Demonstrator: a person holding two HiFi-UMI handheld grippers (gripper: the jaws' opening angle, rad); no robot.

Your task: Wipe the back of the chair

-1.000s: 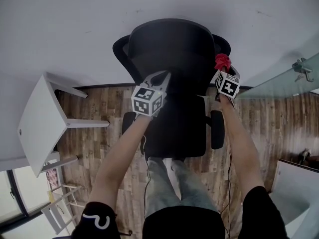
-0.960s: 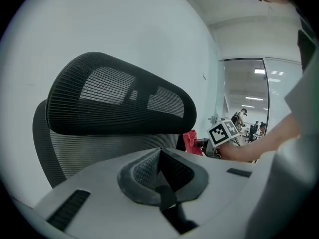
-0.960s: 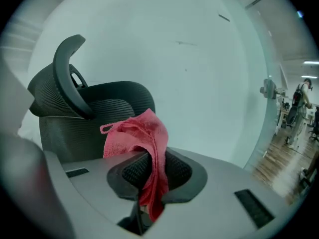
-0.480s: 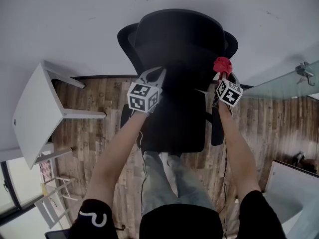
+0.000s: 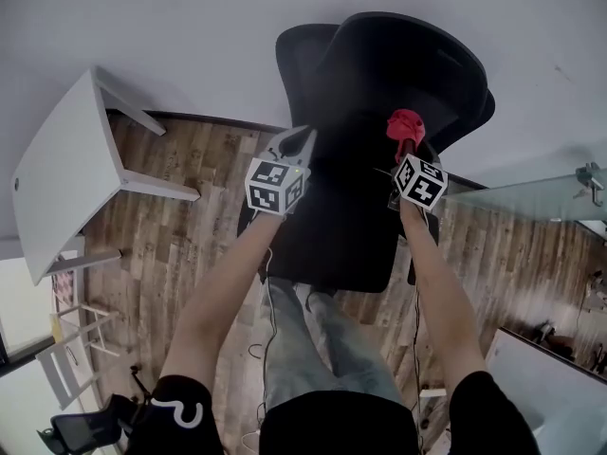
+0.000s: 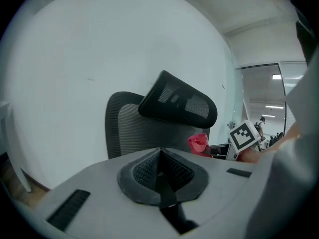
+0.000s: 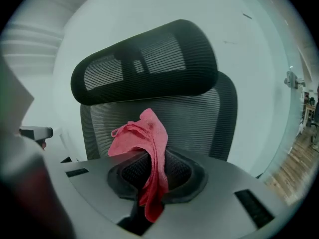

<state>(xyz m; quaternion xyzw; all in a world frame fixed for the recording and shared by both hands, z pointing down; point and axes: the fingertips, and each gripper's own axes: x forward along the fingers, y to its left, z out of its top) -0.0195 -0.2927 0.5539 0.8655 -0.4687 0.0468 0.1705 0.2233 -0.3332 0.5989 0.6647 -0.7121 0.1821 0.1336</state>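
Observation:
A black mesh office chair point(image 5: 379, 93) stands before me against the white wall, its headrest point(image 7: 144, 63) above the mesh back point(image 7: 194, 123). My right gripper point(image 5: 406, 133) is shut on a red cloth point(image 7: 147, 148), which pokes up in front of the chair back point(image 5: 405, 123). My left gripper point(image 5: 292, 143) is shut with nothing in it, held left of the chair's back point(image 6: 134, 133). From the left gripper view the red cloth point(image 6: 199, 143) and the right gripper's marker cube point(image 6: 245, 136) show at right.
A white table point(image 5: 66, 178) stands to the left on the wood floor point(image 5: 180, 254). A glass partition point(image 5: 541, 197) runs along the right. The chair's seat point(image 5: 332, 226) and armrest point(image 5: 417, 245) lie below the grippers, my legs beneath.
The chair has swung so its back sits further right and tilted in the head view. The right gripper with the cloth moved left and slightly up; the left gripper stayed about level.

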